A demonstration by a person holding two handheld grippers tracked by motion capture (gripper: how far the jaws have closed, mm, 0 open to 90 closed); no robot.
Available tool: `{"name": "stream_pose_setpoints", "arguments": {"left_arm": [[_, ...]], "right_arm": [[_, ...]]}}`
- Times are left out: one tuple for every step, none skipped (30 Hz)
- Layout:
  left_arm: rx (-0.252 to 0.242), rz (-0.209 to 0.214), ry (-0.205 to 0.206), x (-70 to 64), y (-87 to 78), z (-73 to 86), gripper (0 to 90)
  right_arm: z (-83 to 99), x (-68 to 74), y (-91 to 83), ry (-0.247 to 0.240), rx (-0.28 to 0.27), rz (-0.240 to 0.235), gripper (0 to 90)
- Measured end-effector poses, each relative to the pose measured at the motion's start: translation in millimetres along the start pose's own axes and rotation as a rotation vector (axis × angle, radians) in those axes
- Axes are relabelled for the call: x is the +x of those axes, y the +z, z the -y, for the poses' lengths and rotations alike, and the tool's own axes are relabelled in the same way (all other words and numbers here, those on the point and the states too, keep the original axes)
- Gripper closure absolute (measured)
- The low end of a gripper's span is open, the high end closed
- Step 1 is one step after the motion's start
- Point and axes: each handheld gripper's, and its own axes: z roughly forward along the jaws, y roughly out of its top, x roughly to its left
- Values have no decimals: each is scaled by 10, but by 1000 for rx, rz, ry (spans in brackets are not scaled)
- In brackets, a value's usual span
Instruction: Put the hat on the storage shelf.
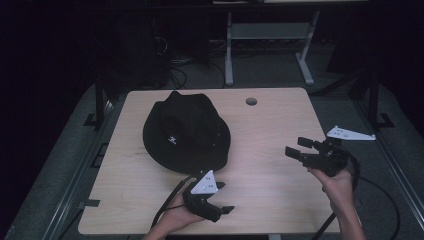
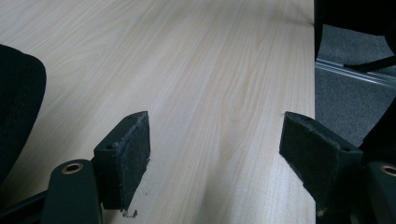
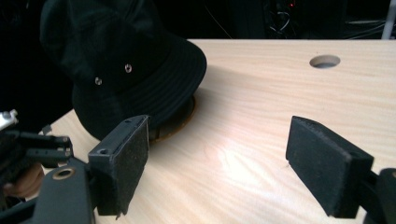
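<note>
Hat: a black brimmed hat (image 1: 186,132) sits crown up on the desk (image 1: 270,125), left of centre and toward the far side. Its brim spreads in a rough oval, the long axis running from far-left to near-right. A small white mark on the crown faces the person.
Hat, right claw view: the hat (image 3: 126,65) fills the upper left, two metal eyelets on its side — the near edge of the brim lifts slightly off the wood.
Left claw: the left claw (image 1: 220,197) is held low over the near edge of the desk, just in front of the brim, pointing right. Its jaws stand wide apart and grip nothing; bare wood shows between them.
Right claw: the right claw (image 1: 297,147) is held above the right side of the desk, well apart from the hat, pointing left toward it. Its jaws are spread wide — empty.
Desk: pale wood, with a round hole (image 1: 251,101) near the far edge.
</note>
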Motion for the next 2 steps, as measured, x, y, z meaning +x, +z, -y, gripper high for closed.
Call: {"name": "stream_pose_setpoints", "arguments": {"left_arm": [[-2,0,1,-3,2,-1,240],[-2,0,1,-3,2,-1,240]], "right_arm": [[64,37,-22,-17,5,5,202],[64,37,-22,-17,5,5,202]]}}
